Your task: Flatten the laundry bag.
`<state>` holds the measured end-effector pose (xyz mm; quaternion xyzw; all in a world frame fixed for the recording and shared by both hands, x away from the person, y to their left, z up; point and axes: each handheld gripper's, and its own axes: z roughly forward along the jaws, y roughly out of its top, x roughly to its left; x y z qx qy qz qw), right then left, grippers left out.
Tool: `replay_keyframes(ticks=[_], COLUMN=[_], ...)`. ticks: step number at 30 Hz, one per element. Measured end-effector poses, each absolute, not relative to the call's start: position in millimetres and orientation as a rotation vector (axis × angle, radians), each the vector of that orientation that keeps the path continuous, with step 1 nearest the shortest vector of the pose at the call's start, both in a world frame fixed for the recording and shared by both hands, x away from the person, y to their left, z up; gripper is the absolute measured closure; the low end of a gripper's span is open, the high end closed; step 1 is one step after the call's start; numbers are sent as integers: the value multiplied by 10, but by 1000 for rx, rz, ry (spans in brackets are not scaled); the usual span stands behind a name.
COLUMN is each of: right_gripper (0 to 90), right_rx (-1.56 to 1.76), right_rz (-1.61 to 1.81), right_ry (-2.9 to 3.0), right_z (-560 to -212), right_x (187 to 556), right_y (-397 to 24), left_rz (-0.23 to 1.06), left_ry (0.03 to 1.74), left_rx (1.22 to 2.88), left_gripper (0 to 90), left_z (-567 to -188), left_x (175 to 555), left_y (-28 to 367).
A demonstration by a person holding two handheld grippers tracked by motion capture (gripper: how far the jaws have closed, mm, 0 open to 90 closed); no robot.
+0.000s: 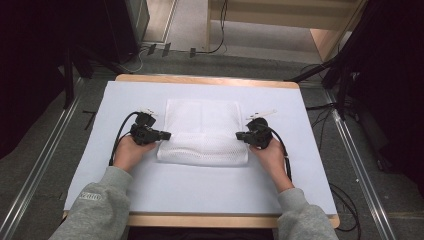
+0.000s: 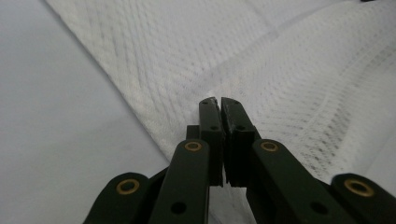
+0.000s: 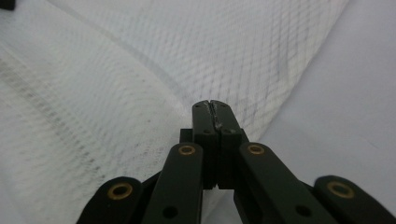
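Observation:
A white mesh cloth (image 1: 202,131) lies folded in the middle of the white-covered table (image 1: 200,187). My left gripper (image 1: 167,135) is at the cloth's left edge and points right. In the left gripper view the jaws are pressed together at the tips (image 2: 219,100), pinching the edge of the mesh cloth (image 2: 289,70), which rises in a ridge there. My right gripper (image 1: 239,135) is at the cloth's right edge and points left. In the right gripper view its tips (image 3: 212,103) are closed with a sliver of mesh cloth (image 3: 116,84) between them. A crease runs across the cloth between the two grippers.
The table's wooden rim (image 1: 200,220) shows at the front. Bare white cover lies on every side of the cloth. Beyond the table are dark stands (image 1: 345,75) at the right, cables (image 1: 345,200) on the floor and metal rails (image 1: 40,165) at the left.

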<state>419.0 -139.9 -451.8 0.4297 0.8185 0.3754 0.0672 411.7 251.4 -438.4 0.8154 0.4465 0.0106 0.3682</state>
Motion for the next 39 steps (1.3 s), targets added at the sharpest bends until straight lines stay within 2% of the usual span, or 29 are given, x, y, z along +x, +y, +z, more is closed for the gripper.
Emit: replay_keyframes(ticks=[6,12,19,24,39], right_gripper=[900,900,900,900,900], right_rx=[1251,1178,1152,1130,1088], right_rz=[1256,1338,1393,1385,1339], right_ry=[2419,2410,2434,2477,2552], right_z=[-4295,-4160,-4143,-4187,-4300], right_x=[4035,3757,3492,3301,2956], right_y=[-1458,-1501,-1550,-1574,-1554], left_rz=[68,81,48,49,34], left_ry=[1083,1035,997,968,977], left_rx=[2053,2052,2025,2065,2093], left_gripper=[890,888,884,883,872], left_z=[-4139,-4047,-4029,-4063,-4156], left_x=[3950,3706,3410,3249,3001], left_y=[2564,2572,2645,2616,2641])
